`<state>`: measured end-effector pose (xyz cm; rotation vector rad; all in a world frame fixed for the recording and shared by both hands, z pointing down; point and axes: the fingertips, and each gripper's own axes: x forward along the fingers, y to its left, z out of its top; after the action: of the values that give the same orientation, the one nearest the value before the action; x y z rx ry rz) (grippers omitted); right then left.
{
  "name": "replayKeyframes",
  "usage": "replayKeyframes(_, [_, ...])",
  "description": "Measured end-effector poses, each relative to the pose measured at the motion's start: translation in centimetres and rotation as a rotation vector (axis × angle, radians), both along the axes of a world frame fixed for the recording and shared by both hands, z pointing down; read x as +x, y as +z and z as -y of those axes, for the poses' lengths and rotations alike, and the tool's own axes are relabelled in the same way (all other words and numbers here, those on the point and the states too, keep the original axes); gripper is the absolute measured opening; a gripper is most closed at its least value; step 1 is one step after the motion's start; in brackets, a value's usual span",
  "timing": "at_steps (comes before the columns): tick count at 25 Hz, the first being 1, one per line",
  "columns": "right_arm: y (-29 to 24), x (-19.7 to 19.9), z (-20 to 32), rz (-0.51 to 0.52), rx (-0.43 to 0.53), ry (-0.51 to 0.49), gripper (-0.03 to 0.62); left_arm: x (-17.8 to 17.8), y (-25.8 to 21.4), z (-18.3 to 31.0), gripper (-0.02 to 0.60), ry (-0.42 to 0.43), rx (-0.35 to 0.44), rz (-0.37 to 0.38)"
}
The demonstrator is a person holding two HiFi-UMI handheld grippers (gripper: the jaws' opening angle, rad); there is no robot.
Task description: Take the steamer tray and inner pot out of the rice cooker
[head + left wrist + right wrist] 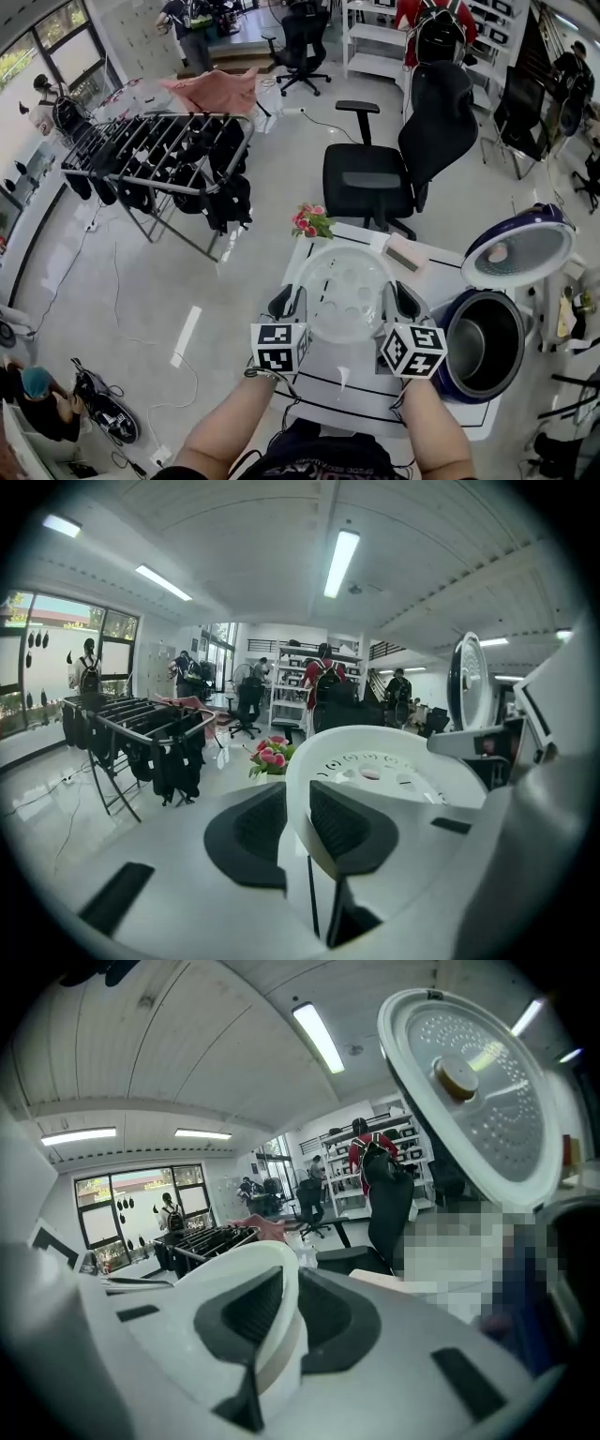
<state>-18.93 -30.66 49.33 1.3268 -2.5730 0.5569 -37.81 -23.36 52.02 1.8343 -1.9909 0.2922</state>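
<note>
White steamer tray [343, 292]; purple rice cooker [457, 384], dark-grey inner pot [485, 345]; pink flowers [309, 221].

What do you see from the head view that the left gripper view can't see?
Only the head view: the metal inner pot inside the open rice cooker, and the marker cubes. Only the left gripper view: the long ceiling lights. Both: the white steamer tray pinched by the left gripper, plus the pink flowers.

The steamer tray [345, 292] beside the rice cooker [457, 387] was smooth, translucent white plastic; the cooker's shell shone glossy purple, its inner pot [486, 345] dull grey metal.
</note>
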Motion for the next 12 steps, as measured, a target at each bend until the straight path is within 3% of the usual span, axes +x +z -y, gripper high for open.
replayKeyframes(12, [8.4,-2.5,3.8,-0.039,-0.113,0.042,0.055,-2.9,7.8,4.4,0.078,0.037,-0.106,-0.047])
